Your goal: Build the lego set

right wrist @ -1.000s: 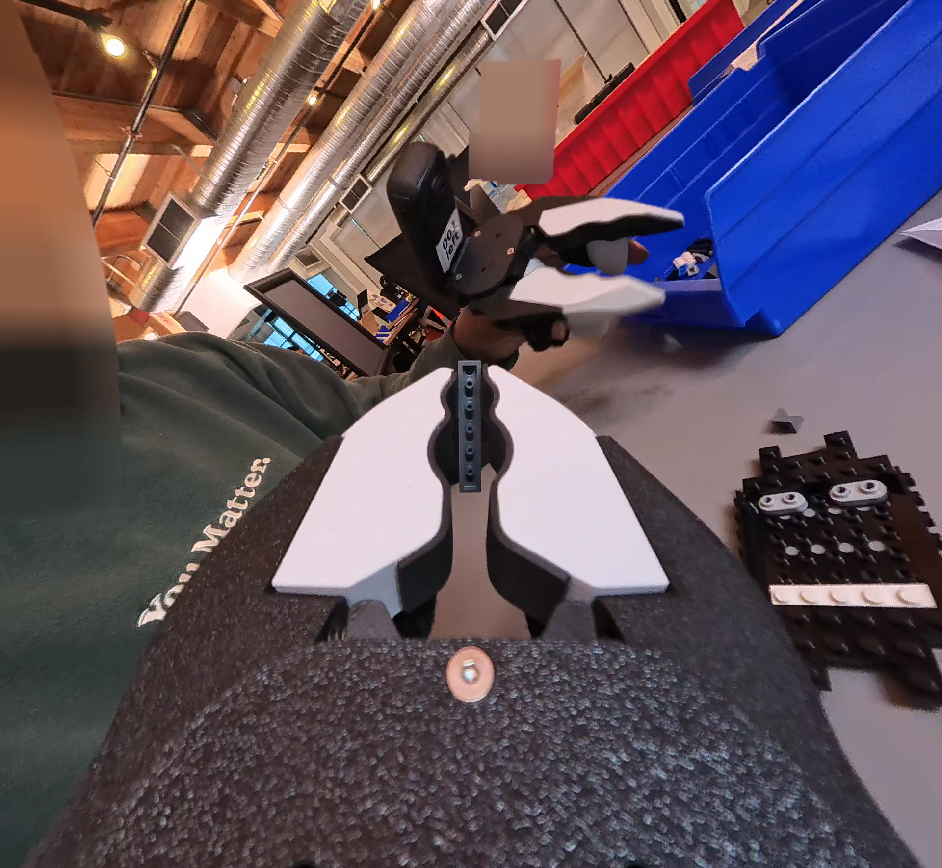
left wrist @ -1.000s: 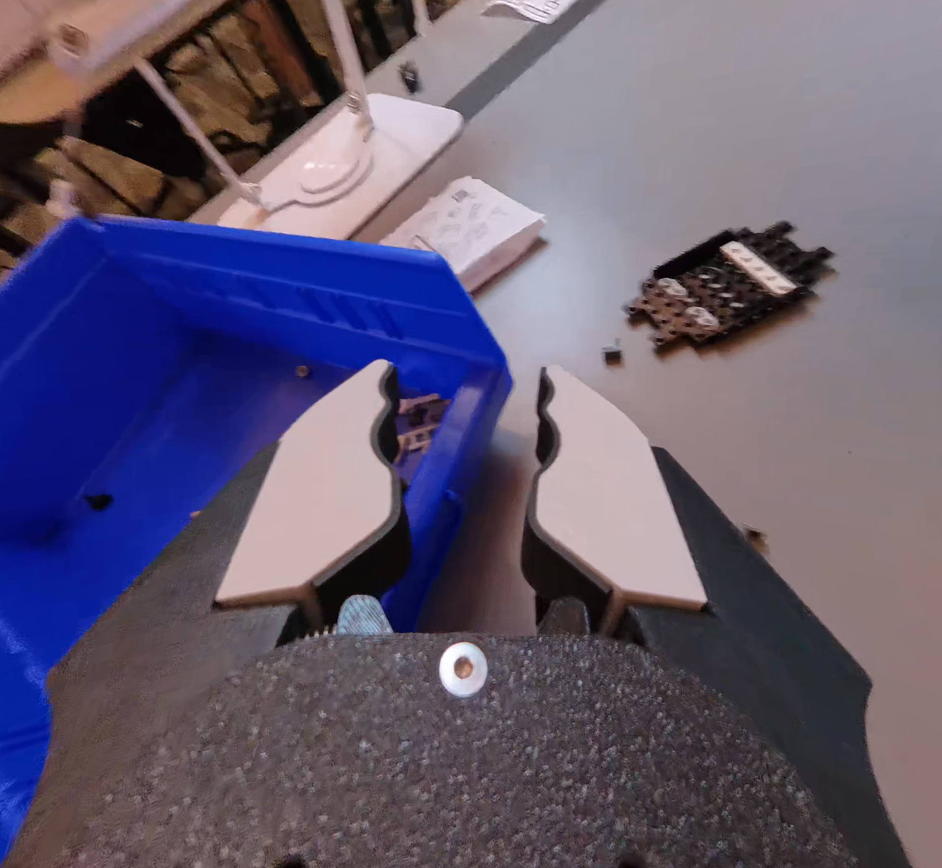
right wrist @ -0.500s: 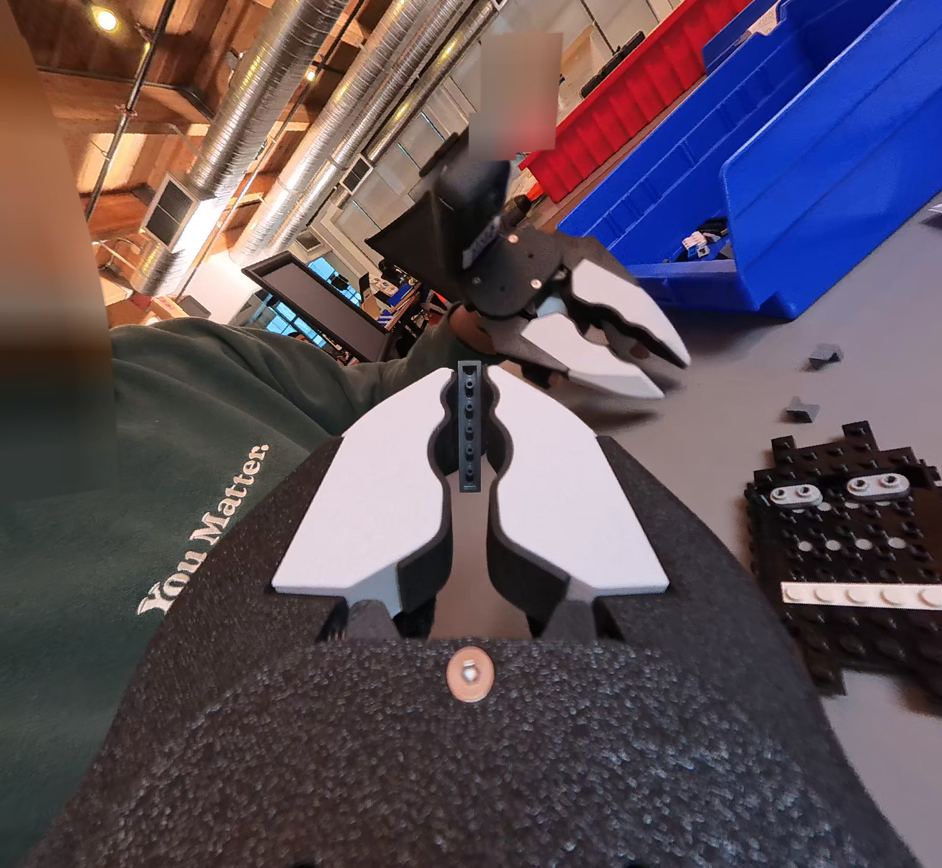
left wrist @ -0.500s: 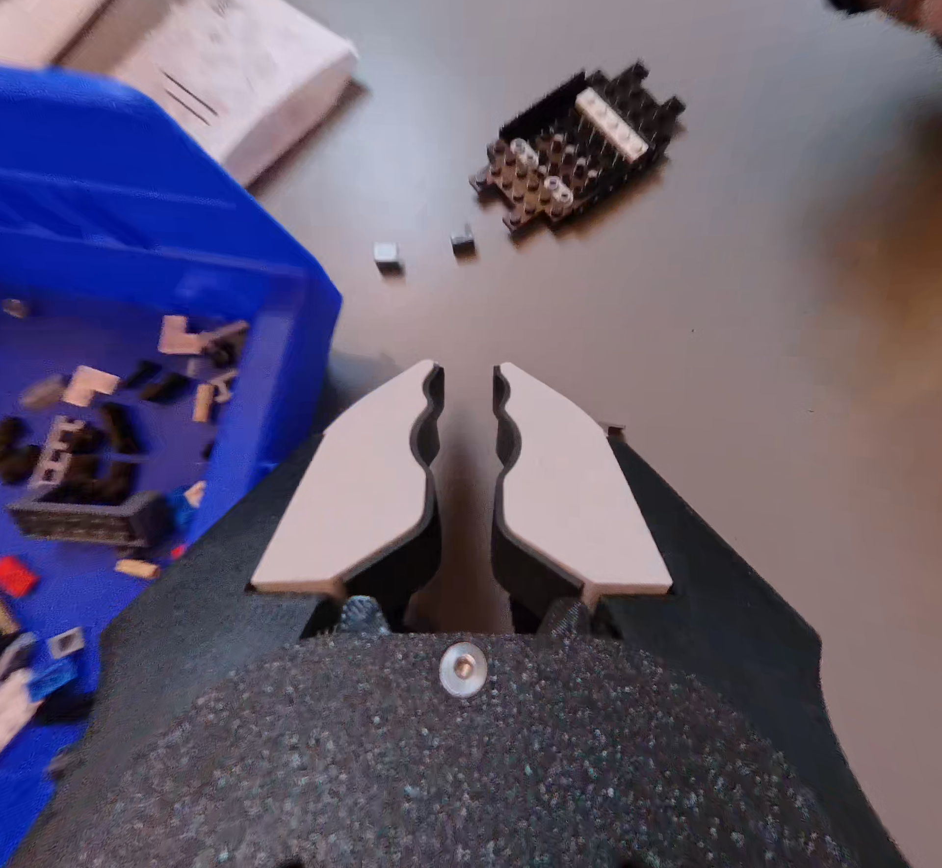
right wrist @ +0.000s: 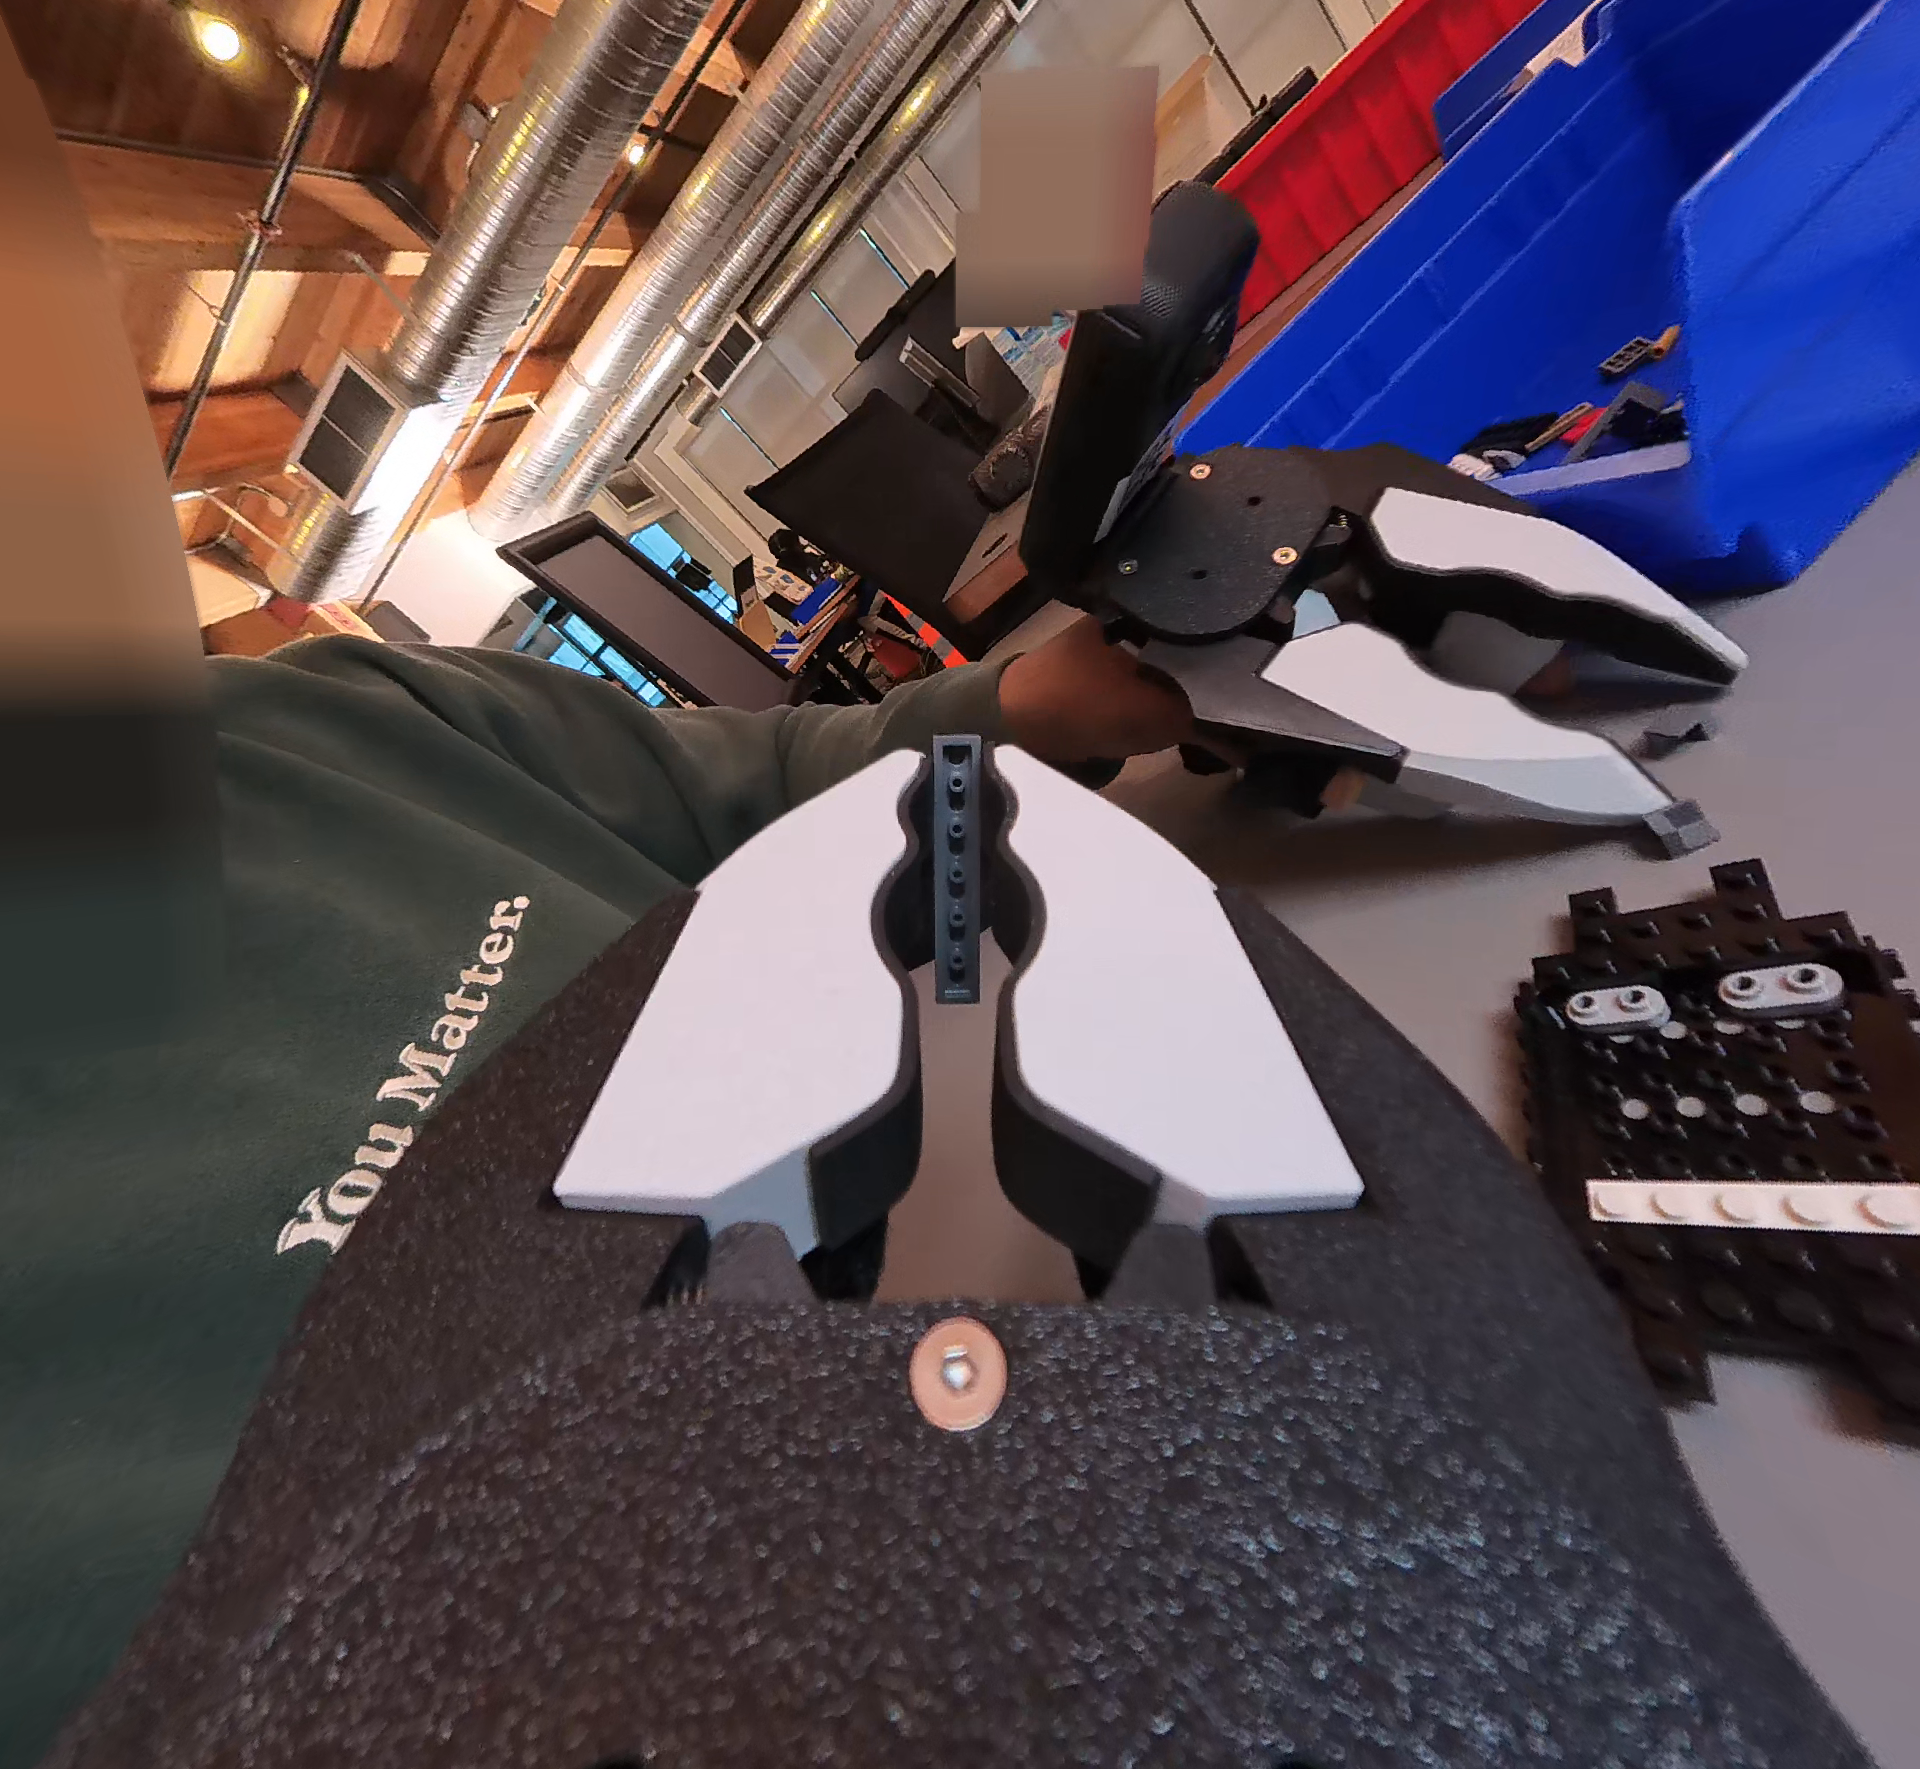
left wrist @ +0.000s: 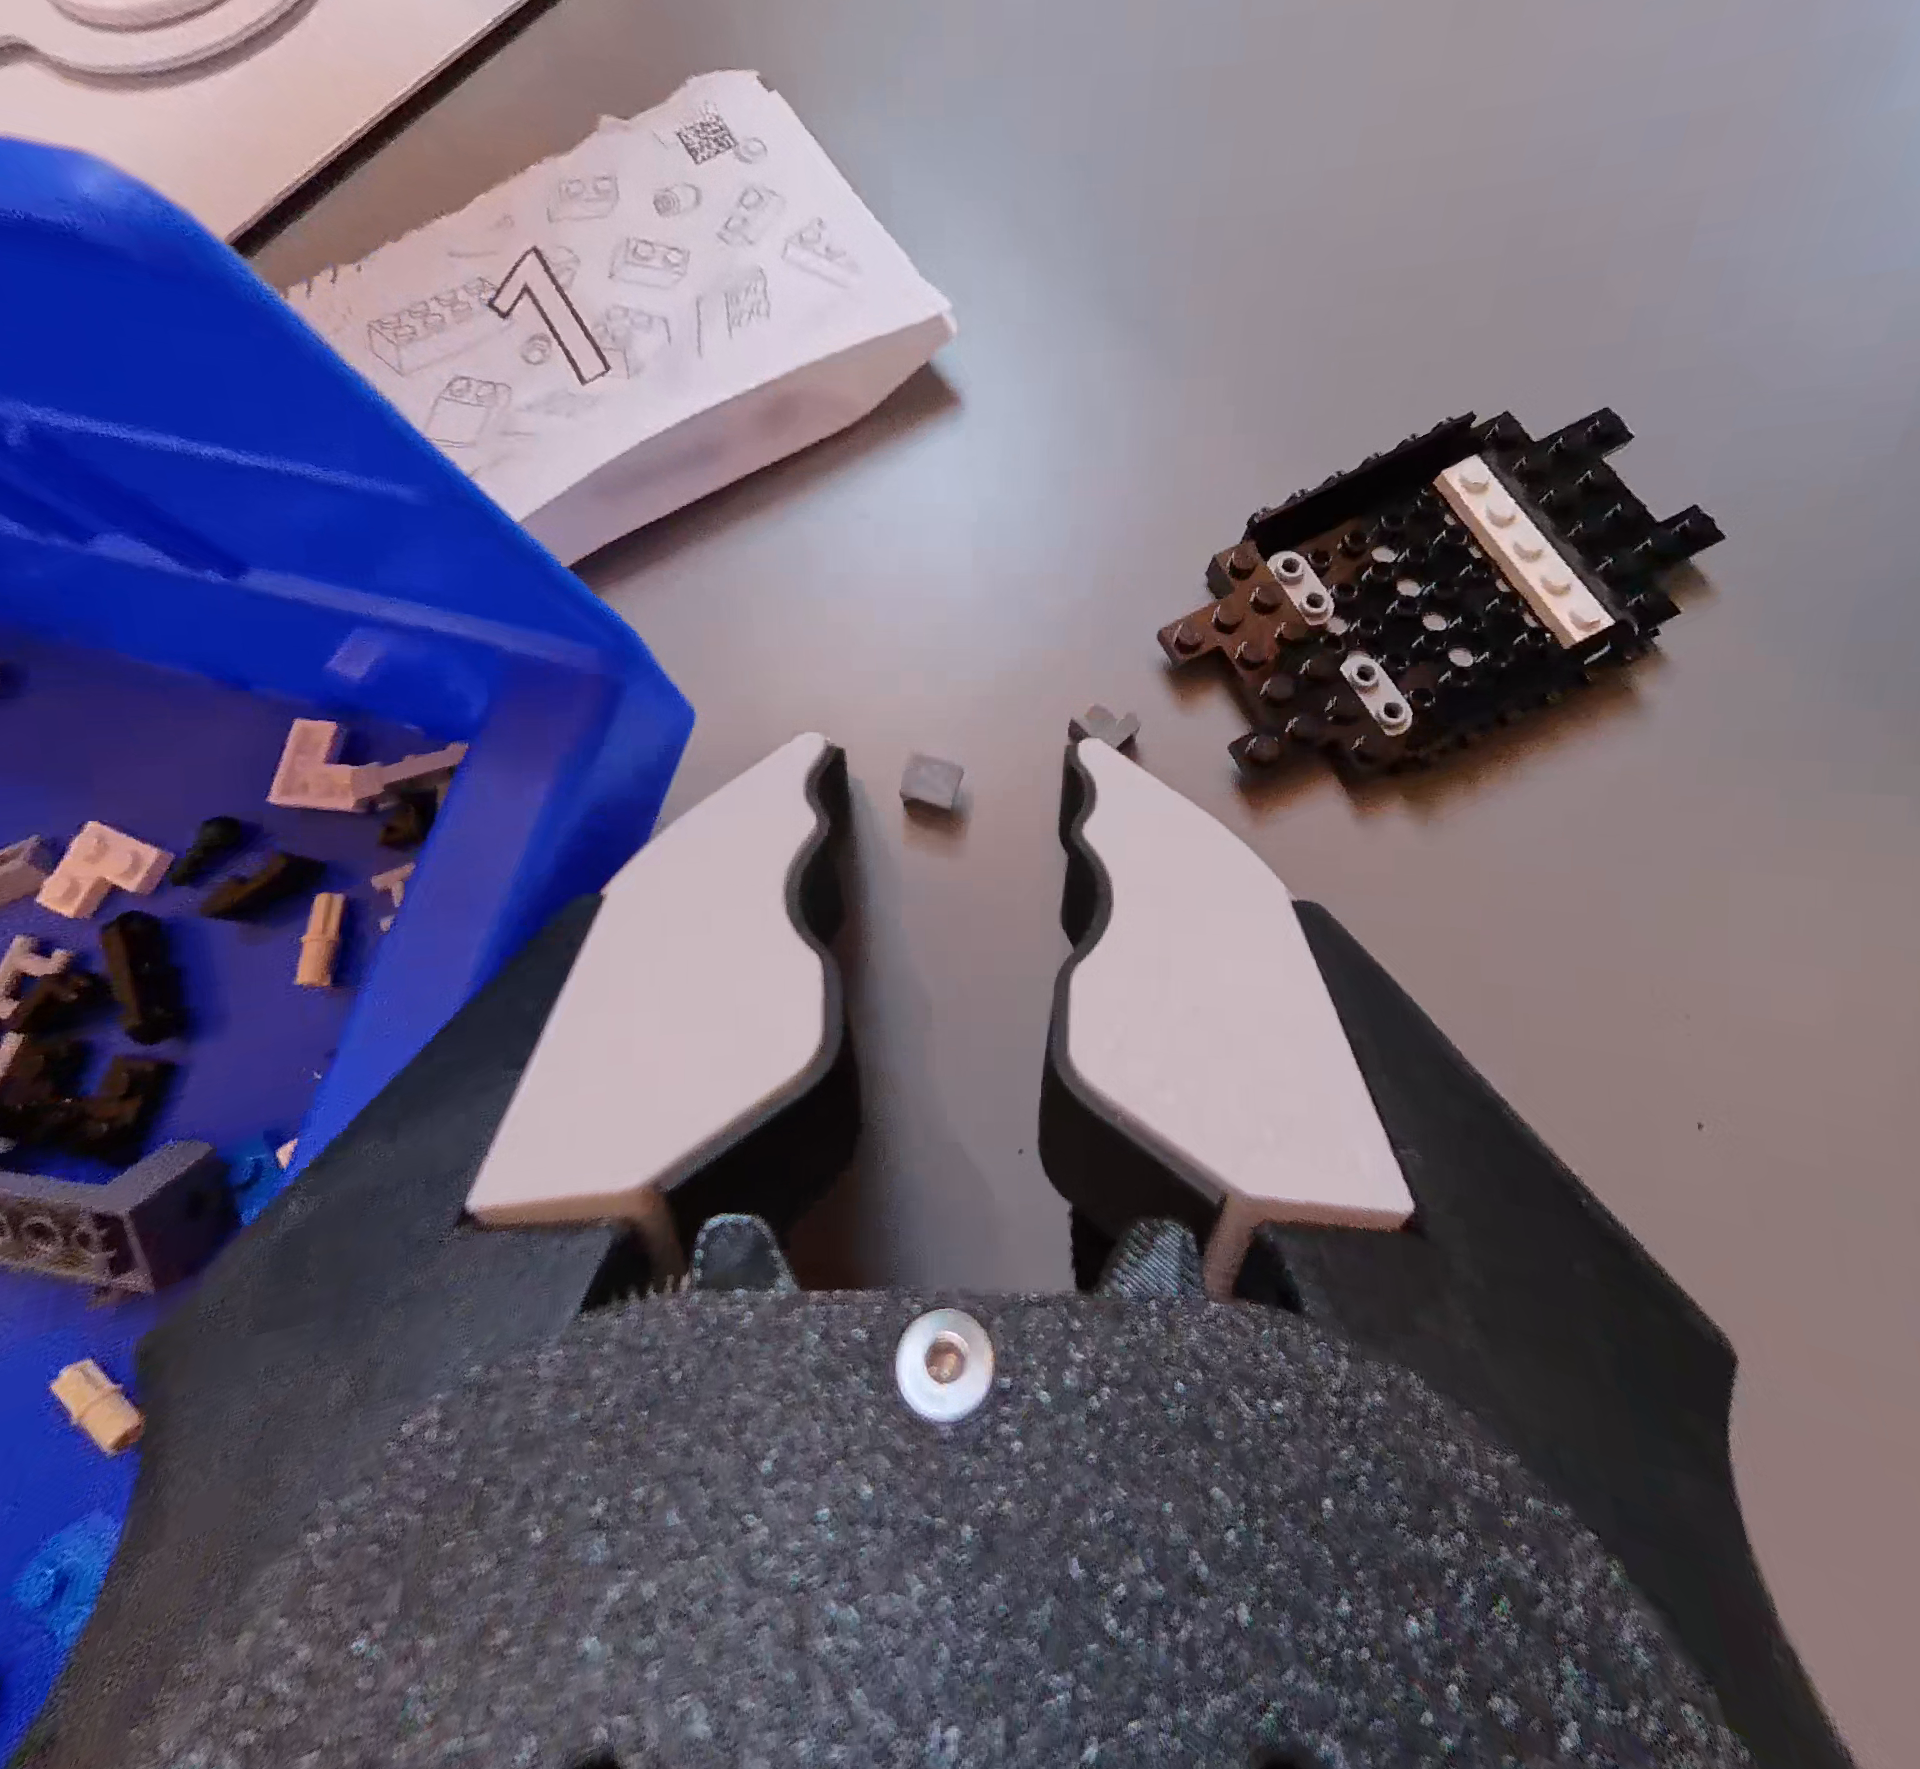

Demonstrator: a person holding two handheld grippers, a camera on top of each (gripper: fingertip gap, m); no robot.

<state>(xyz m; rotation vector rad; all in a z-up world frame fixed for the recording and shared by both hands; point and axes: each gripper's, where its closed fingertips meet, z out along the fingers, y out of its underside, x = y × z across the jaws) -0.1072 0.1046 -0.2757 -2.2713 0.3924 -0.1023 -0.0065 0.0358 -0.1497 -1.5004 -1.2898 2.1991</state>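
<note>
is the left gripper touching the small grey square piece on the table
Apart. The left wrist view shows the small grey piece lying between the open left gripper fingertips, with bare table on both sides.

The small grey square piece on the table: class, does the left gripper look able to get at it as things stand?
Probably yes. The left gripper is open, and the small grey square piece lies on bare table just ahead of the gap between its fingertips. The blue bin stands off to one side; nothing blocks the way.

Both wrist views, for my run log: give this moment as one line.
left gripper: open, low over small grey tile on table | right gripper: shut on dark narrow plate | black brick assembly: untouched
</note>
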